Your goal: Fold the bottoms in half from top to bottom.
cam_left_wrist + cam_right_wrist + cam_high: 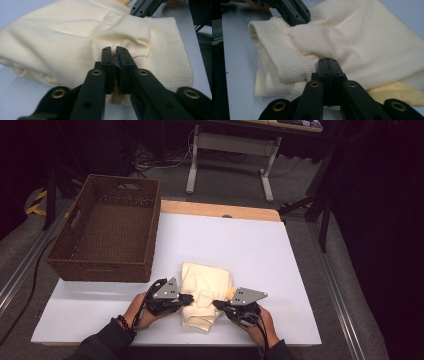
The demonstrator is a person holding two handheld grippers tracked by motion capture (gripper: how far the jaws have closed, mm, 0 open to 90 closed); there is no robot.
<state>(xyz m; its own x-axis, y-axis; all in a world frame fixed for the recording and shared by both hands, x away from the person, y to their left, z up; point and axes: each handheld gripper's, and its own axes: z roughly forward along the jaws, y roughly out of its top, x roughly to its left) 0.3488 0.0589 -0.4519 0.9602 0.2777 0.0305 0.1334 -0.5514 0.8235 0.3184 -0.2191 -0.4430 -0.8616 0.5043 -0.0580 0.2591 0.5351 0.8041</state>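
A folded cream garment (205, 287) with ribbed cuffs lies near the front edge of the white table (260, 245). My left gripper (189, 298) is at its left side. In the left gripper view the jaws (115, 53) are shut with a pinch of the cream garment (62, 37) between them. My right gripper (218, 304) is at the garment's right side. In the right gripper view its jaws (328, 62) are pressed together where the cream garment (362, 37) bunches into a fold. A yellow piece of cloth (397, 93) peeks from underneath.
A brown wicker basket (102, 267) stands at the table's left rear, open and with nothing visible inside. Bare white tabletop stretches behind and to the right of the garment. A desk frame (230, 150) stands on the floor beyond the table.
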